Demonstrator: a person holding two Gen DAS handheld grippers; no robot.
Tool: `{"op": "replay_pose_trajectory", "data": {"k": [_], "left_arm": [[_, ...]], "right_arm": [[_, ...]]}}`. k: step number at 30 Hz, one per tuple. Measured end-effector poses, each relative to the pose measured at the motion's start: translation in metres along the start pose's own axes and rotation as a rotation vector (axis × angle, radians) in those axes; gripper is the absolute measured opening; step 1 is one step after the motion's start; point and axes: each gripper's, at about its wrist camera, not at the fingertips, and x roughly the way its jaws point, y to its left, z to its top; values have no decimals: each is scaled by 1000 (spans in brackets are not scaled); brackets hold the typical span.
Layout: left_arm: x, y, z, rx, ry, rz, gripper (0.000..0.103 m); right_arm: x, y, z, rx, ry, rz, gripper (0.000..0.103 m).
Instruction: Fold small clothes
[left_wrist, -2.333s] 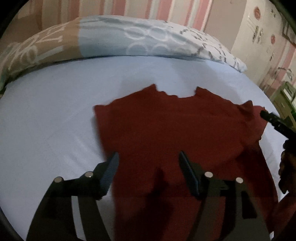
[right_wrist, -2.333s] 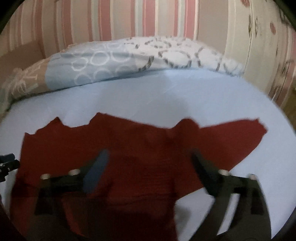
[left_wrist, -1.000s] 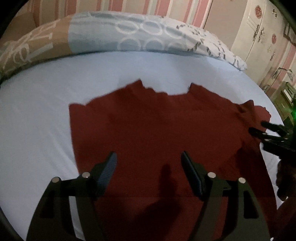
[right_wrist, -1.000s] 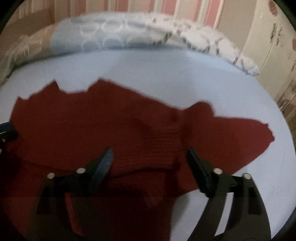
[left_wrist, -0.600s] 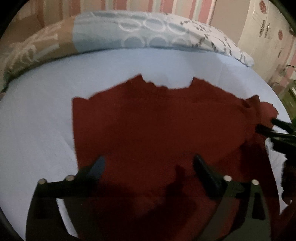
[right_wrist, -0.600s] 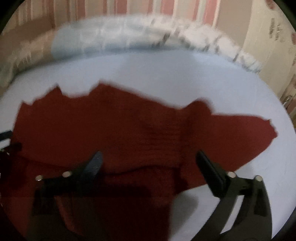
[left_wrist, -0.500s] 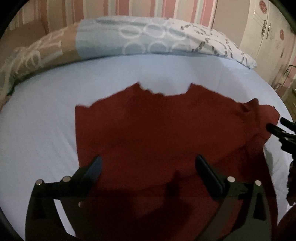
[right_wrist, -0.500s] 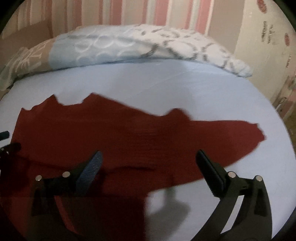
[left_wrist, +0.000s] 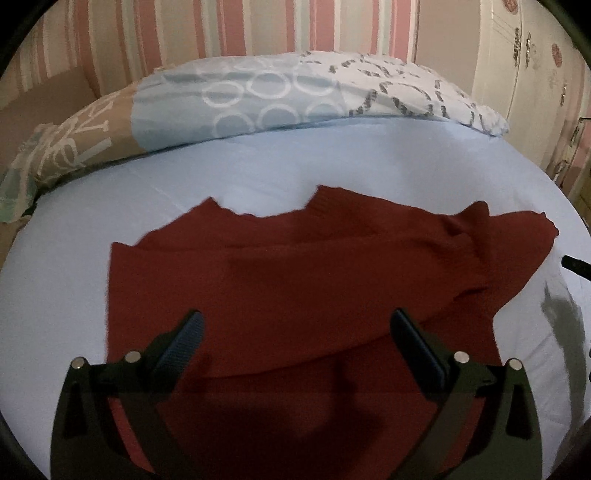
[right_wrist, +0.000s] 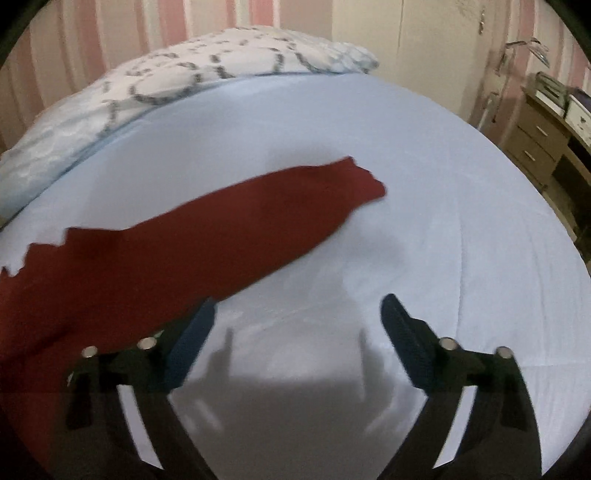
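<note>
Both grippers stand spread wide and hold nothing; the left gripper (left_wrist: 293, 334) hangs over the near middle of the sweater (left_wrist: 295, 280), its jaws having just opened, cloth below them but not pinched; the right gripper (right_wrist: 297, 319) has bare sheet (right_wrist: 424, 221) between its fingers, its jaws having opened and then closed a little, its left finger just beside the sweater's edge; one finger of it shows at the right rim of the left view. Beyond them the dark red sweater lies flat on the pale blue sheet, its sleeve (right_wrist: 314, 199) stretched out to the right; farther off lies a quilt (left_wrist: 258, 99) with ring patterns against a striped wall (left_wrist: 221, 29); no readable writing shows.
</note>
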Motion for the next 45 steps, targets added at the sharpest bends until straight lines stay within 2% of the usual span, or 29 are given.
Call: {"op": "replay_pose_trajectory", "data": {"k": [5, 8, 10, 11, 13, 14, 16, 18, 19, 22, 26, 30, 33, 37, 39, 42, 43, 44, 45], "left_arm": [[24, -27, 10, -10, 18, -1, 101], [41, -47, 20, -14, 21, -3, 101], [52, -61, 24, 3, 26, 8, 101], [59, -69, 26, 22, 23, 17, 101], [66, -77, 28, 49, 18, 40, 101], [69, -80, 28, 59, 19, 45, 101], [75, -82, 28, 57, 18, 49, 101], [78, -79, 27, 42, 25, 32, 101], [79, -78, 25, 37, 30, 28, 101], [76, -74, 22, 37, 30, 30, 101], [62, -62, 20, 57, 21, 34, 101], [32, -28, 15, 62, 12, 28, 101], [8, 9, 7, 72, -9, 56, 101], [-7, 72, -8, 42, -4, 97, 101], [-9, 99, -16, 8, 6, 108, 101], [-9, 136, -29, -59, 25, 105, 101], [-10, 145, -33, -87, 30, 94, 101], [-10, 149, -36, -103, 35, 87, 101], [-9, 155, -39, -124, 43, 72, 101]], "right_arm": [[24, -10, 21, -7, 2, -29, 85], [45, -10, 34, -2, 25, -20, 79], [64, -13, 39, 13, 80, -14, 74], [70, -15, 39, 33, 96, 7, 69], [72, -14, 40, 41, 62, 30, 59], [71, -8, 42, 7, 47, 40, 45], [69, 5, 44, -66, 21, 23, 30], [64, 15, 44, -127, -12, -6, 9], [61, 18, 45, -136, -27, -6, 8], [28, 28, 42, -152, -125, 29, 6], [-39, 77, 28, -253, -252, 99, 6], [-81, 134, 13, -304, -284, 237, 6], [-96, 186, 0, -314, -254, 356, 6], [-91, 269, -22, -339, -185, 477, 6], [-78, 313, -40, -376, -121, 510, 6], [-53, 359, -67, -448, -5, 524, 6], [-42, 375, -83, -502, 44, 505, 8], [-40, 382, -94, -530, 57, 496, 15], [-40, 384, -102, -554, 60, 501, 27]]}}
